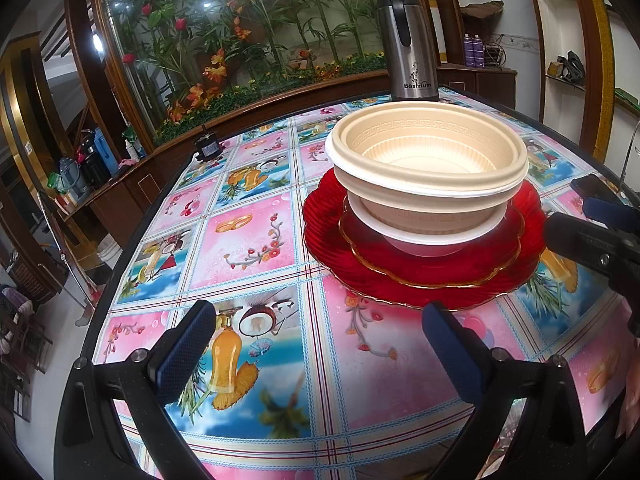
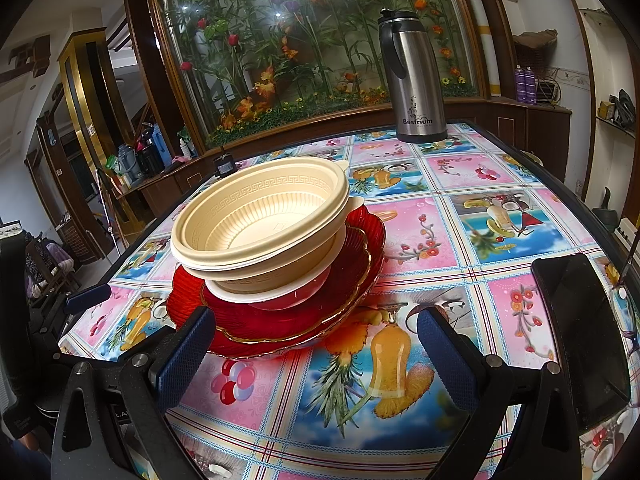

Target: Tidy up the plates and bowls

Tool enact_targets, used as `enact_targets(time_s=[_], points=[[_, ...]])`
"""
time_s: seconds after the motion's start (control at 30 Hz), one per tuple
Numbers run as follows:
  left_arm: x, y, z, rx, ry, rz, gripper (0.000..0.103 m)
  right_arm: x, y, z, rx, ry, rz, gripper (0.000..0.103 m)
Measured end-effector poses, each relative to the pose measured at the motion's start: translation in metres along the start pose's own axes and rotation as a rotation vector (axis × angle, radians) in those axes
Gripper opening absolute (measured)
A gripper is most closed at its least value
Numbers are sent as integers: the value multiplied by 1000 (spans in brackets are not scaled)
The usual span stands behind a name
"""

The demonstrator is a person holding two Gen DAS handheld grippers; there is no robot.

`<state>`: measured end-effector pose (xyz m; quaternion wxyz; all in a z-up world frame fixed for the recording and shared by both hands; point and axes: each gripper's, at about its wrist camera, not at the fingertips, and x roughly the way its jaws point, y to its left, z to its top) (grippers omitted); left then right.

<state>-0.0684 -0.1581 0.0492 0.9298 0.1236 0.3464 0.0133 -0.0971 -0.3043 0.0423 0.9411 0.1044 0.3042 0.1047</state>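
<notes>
Seen from the left wrist camera, the left gripper (image 1: 318, 330) stands wide open over the patterned tablecloth (image 1: 244, 240), with nothing between its blue pads; its lower arms are cut off by the picture's bottom edge. Ahead of it and toward its right finger sits the stack: a large red plate (image 1: 320, 236), a smaller gold-rimmed red plate (image 1: 496, 256) on that, then a white-rimmed bowl (image 1: 424, 238) and nested cream bowls (image 1: 428, 160) on top. How many cream bowls are nested cannot be counted; their rims overlap. Beyond the stack stands a steel flask (image 1: 408, 46). At the far right edge the other tool pokes in, only partly shown.

From the right wrist camera, the right gripper (image 2: 316, 332) is likewise spread wide and empty. The stack lies ahead toward its left finger, which covers part of the large plate's near rim; whether it touches the rim cannot be told. The lowest bowl's base is hidden by the plates' curl. To the right of its right finger lies a dark phone (image 2: 584, 336), its near end cut off.
</notes>
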Motion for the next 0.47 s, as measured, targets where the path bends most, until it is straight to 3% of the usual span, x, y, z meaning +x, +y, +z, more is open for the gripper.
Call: enact_targets(time_s=[0.47], points=[[3,10,-4,1,16,-24,103,0,0,0,1,0,1,102]])
